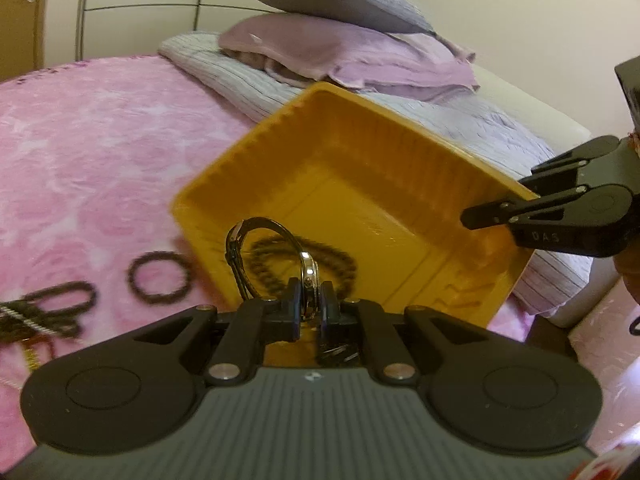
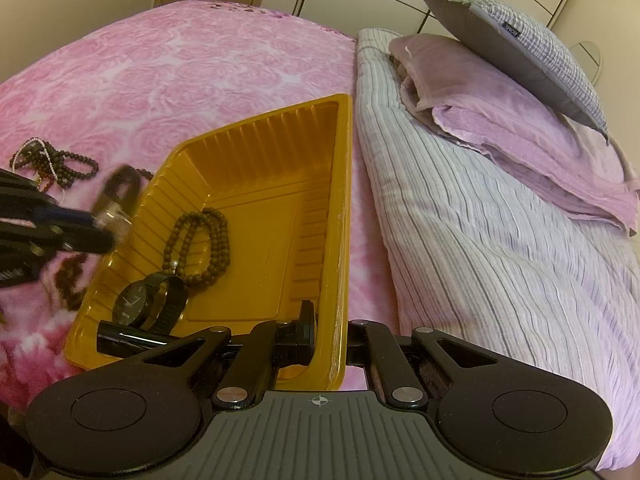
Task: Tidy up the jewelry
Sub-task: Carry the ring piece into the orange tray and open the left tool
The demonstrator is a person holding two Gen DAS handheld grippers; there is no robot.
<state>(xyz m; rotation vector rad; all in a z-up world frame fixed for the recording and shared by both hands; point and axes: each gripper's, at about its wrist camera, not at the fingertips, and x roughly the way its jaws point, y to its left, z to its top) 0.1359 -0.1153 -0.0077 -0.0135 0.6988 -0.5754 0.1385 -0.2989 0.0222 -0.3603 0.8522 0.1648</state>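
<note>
My left gripper [image 1: 309,300] is shut on a silver watch with a black strap [image 1: 308,280] and holds it over the near edge of the yellow tray [image 1: 360,148]. In the right wrist view the left gripper [image 2: 108,228] and its watch [image 2: 114,204] show blurred at the tray's left rim. My right gripper [image 2: 324,332] is shut on the tray's rim [image 2: 340,280]; it also shows in the left wrist view [image 1: 496,208]. Inside the tray lie a brown bead necklace [image 2: 208,248], a black watch [image 2: 136,304] and a black tube [image 2: 132,338].
The tray sits on a pink rose-patterned blanket [image 2: 160,68]. Several bead bracelets [image 1: 160,278] and necklaces [image 2: 52,164] lie on the blanket left of the tray. A striped duvet [image 2: 480,240], purple towels [image 2: 500,120] and a grey cushion [image 2: 520,52] lie to the right.
</note>
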